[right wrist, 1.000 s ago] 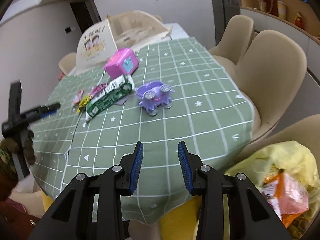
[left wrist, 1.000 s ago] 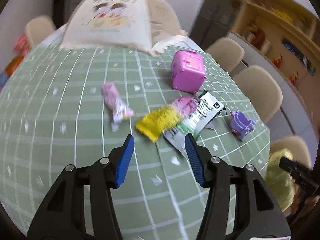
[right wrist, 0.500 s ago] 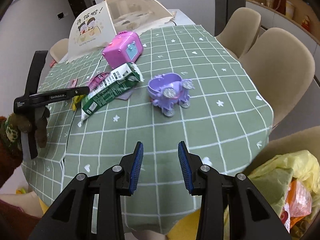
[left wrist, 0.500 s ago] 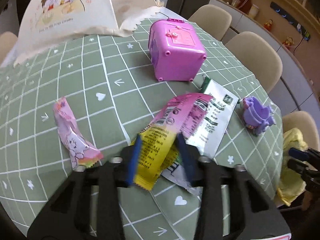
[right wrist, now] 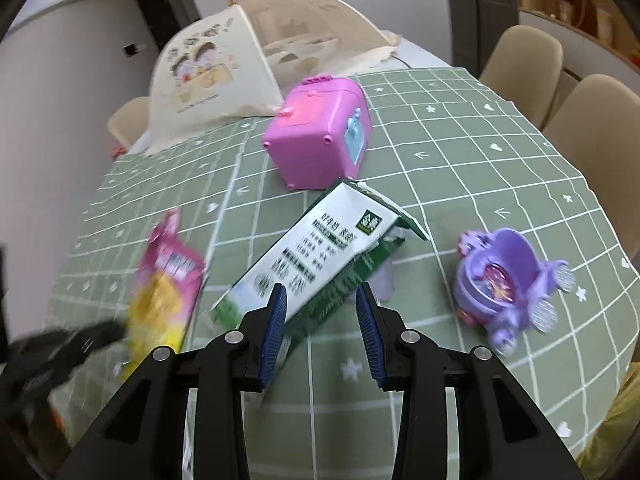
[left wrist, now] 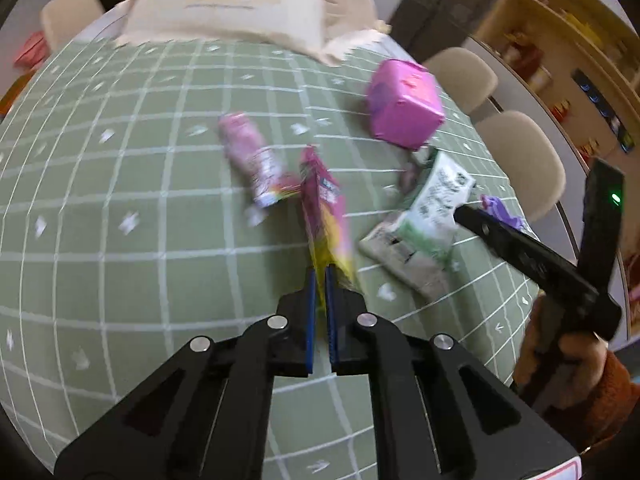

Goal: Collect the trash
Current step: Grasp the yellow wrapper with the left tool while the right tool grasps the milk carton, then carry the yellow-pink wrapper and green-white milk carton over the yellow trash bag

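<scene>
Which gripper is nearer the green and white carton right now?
Right. The right gripper hovers open at the green and white carton; the left gripper, off beside it, pinches the pink-and-yellow wrapper.

We can read very little here. The white-and-green carton [right wrist: 320, 256] lying on the worktop [right wrist: 480, 184] carries blocks of small dark print and a square green logo near its torn end, but we cannot make out a single character. The pink-and-yellow wrapper [right wrist: 168, 280] shows a blurred label patch, unreadable. The cream bag [right wrist: 200, 64] bears a cartoon picture with a faint line of print beneath it, also illegible.
</scene>
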